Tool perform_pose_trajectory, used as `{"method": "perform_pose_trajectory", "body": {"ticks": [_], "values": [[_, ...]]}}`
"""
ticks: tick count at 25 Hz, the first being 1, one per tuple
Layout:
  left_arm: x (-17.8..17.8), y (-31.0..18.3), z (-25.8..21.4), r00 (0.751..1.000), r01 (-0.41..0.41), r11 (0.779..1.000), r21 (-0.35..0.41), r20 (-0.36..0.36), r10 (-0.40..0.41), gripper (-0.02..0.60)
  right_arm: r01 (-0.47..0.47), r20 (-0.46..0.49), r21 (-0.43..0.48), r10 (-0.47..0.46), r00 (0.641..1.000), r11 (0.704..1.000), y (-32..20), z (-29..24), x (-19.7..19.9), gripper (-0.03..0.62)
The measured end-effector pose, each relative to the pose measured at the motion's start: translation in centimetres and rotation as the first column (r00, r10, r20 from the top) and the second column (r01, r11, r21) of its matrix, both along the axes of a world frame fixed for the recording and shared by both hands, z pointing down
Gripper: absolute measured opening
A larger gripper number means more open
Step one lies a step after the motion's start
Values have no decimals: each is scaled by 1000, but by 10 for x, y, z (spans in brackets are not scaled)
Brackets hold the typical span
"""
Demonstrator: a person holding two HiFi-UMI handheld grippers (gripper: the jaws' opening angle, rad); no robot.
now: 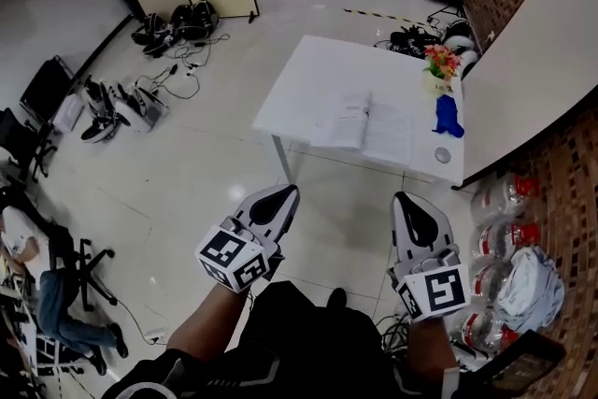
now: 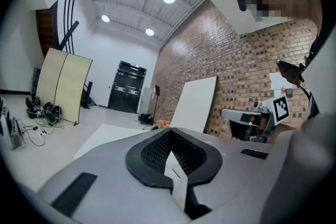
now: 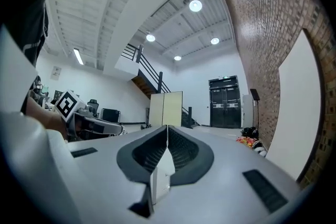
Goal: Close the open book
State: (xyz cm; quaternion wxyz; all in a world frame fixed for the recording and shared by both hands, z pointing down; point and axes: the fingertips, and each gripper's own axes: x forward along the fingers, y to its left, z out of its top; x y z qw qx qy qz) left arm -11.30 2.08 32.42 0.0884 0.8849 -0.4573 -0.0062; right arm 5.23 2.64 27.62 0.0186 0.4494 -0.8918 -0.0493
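The open book (image 1: pixel 364 121) lies flat on the white table (image 1: pixel 308 75), pages up, well ahead of both grippers. My left gripper (image 1: pixel 285 192) and right gripper (image 1: pixel 404 199) are held level side by side over the floor, short of the table's near edge. Both have their jaws together with nothing between them. In the left gripper view the left gripper (image 2: pixel 170 134) points toward the table (image 2: pixel 105 139). From its own camera the right gripper (image 3: pixel 167 127) shows its jaws meeting in a thin line. The book is hidden in both gripper views.
On the table's right end stand a flower pot (image 1: pixel 441 63), a blue object (image 1: pixel 448 115) and a small grey disc (image 1: pixel 443 154). A white board (image 1: pixel 537 61) leans on the brick wall. Bottles (image 1: pixel 505 201) lie at the right, and cables and gear (image 1: pixel 140 98) at the left.
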Motion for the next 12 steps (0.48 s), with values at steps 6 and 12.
{"method": "perform_pose_trajectory", "body": {"ticks": [6, 12], "values": [[6, -47, 4, 1000, 5, 1000, -4, 23, -5, -5, 34, 15, 15, -35, 999, 999, -49, 5, 3, 2], [-9, -109, 18, 999, -26, 1000, -4, 22, 26, -5, 17, -26, -19, -17, 1000, 1000, -108, 22, -14, 2]]}}
